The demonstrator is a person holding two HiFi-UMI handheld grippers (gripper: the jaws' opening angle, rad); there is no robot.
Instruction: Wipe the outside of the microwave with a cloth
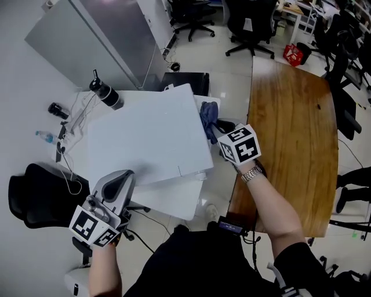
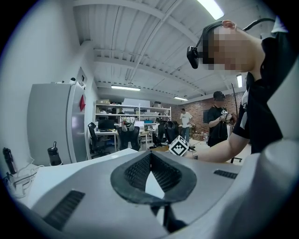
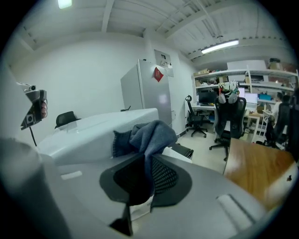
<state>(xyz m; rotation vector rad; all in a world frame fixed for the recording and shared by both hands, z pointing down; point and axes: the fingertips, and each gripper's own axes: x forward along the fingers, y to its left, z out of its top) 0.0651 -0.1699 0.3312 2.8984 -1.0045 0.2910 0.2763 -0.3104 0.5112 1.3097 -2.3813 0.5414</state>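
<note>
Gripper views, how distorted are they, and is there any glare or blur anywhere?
Left gripper view: heavy fisheye, dark rounded corners, ceiling light blown out. Right gripper view: same fisheye, yet the blue cloth clamped in the right gripper looks fairly sharp. Head view: soft glare at the far end of the wooden table.

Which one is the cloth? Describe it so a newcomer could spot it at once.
Find the white microwave in the middle of the head view. At its right edge the right gripper pinches the cloth: a crumpled blue-grey rag, the only soft, dark thing beside that white box.
</note>
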